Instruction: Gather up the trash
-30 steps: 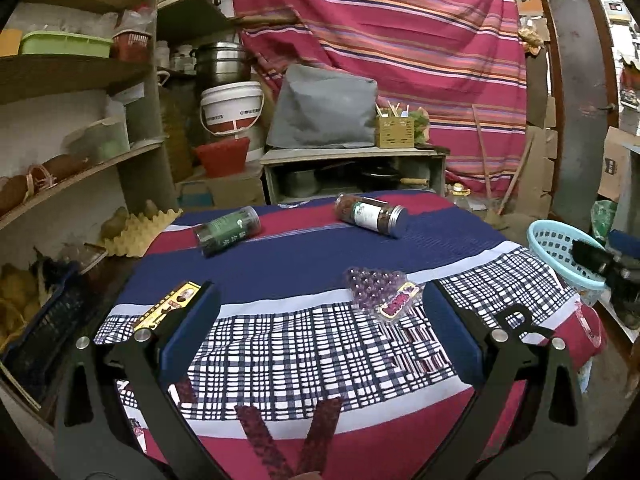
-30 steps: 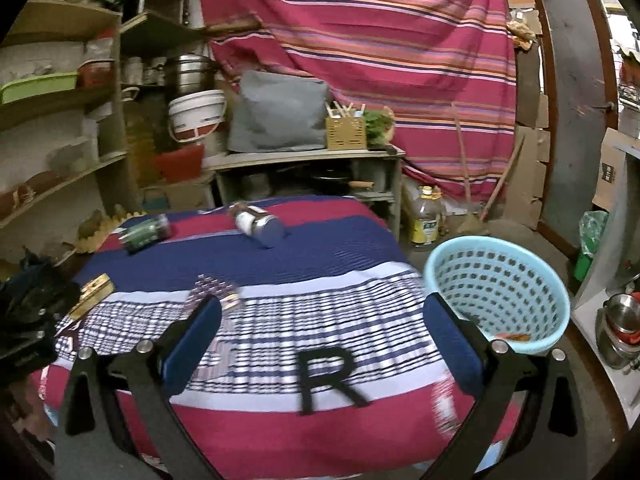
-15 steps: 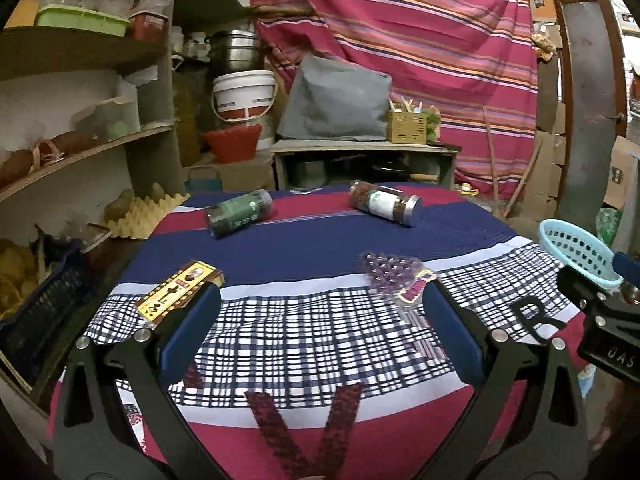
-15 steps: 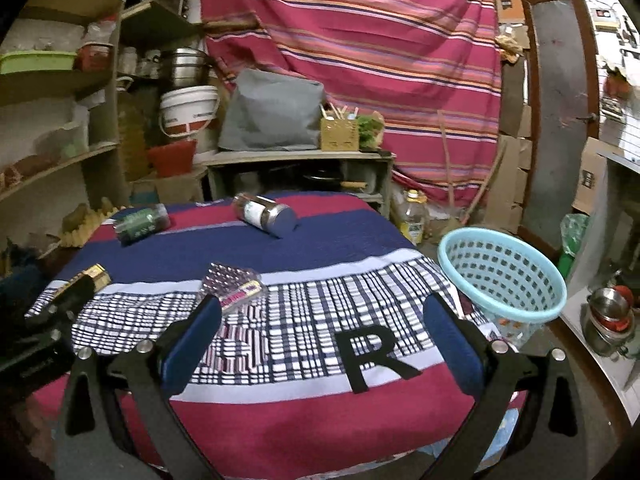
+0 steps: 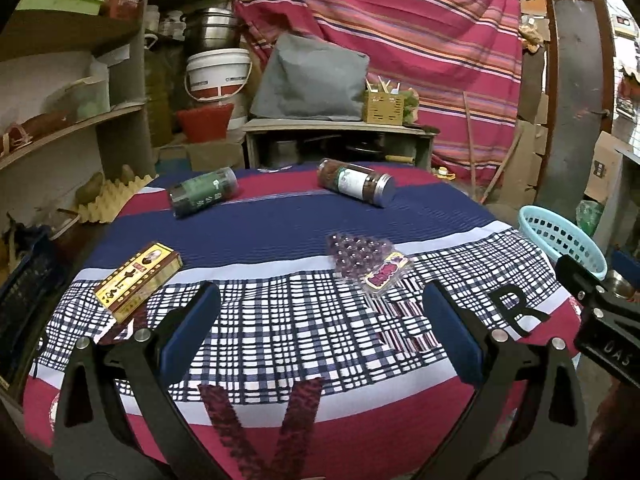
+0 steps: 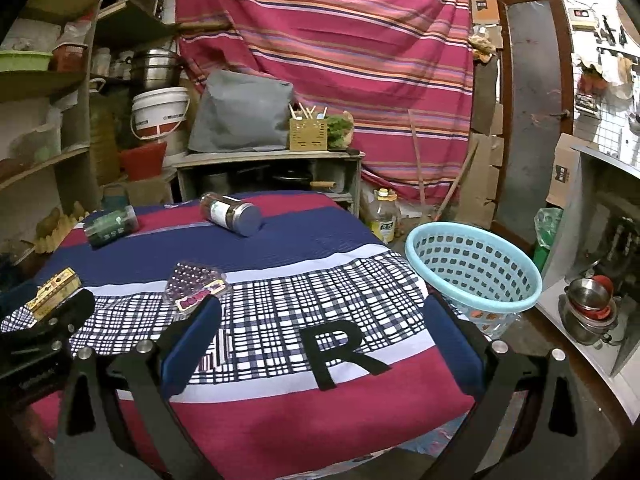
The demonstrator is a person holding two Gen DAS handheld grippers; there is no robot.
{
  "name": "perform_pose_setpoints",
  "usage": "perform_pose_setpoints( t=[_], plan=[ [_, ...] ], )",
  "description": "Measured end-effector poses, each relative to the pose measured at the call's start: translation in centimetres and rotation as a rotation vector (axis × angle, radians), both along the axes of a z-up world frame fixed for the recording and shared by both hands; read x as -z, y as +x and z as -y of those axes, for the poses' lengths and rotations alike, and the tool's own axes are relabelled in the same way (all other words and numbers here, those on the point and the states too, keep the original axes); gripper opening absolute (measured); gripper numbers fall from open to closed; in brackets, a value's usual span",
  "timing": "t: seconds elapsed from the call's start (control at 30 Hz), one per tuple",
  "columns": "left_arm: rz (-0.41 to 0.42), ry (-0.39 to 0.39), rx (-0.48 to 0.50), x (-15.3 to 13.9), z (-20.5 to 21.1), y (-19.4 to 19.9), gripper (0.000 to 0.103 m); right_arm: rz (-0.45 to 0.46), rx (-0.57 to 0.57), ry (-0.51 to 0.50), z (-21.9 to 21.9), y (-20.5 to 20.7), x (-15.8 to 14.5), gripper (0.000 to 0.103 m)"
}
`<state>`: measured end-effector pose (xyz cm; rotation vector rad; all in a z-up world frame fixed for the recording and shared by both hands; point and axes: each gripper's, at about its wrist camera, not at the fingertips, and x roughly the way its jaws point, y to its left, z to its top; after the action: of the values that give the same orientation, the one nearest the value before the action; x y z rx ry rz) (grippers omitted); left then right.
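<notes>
Four pieces of trash lie on the cloth-covered table point(image 5: 280, 240): a green jar point(image 5: 202, 197) on its side at the far left, a brown jar with a silver lid point(image 5: 356, 182) at the far middle, a yellow box point(image 5: 138, 280) at the left, and a purple blister pack point(image 5: 368, 260) in the middle. A light blue basket point(image 6: 474, 268) stands off the table's right side. My left gripper point(image 5: 320, 336) is open and empty over the near edge. My right gripper point(image 6: 320, 340) is open and empty over the near right corner, above a black letter R.
Shelves point(image 5: 60, 128) with clutter stand at the left, a low cabinet point(image 5: 336, 140) and a striped curtain point(image 5: 400, 40) behind the table. Metal bowls point(image 6: 588, 304) sit at the right. An oil bottle point(image 6: 384, 216) stands on the floor beyond the basket.
Both grippers have drawn back and risen a little, so more of the table shows. The right view has swung left toward the table. Nothing was picked up.
</notes>
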<state>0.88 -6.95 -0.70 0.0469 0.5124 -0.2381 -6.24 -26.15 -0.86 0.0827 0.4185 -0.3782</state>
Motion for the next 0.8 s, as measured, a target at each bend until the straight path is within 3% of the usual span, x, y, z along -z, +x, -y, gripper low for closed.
perform_pose_setpoints(
  t=[0.8],
  plan=[
    [0.048,0.022,-0.040,-0.7,-0.4,-0.5,0.098,0.007,-0.039,0.002,-1.1,0.2,0.3,0.098]
  ],
)
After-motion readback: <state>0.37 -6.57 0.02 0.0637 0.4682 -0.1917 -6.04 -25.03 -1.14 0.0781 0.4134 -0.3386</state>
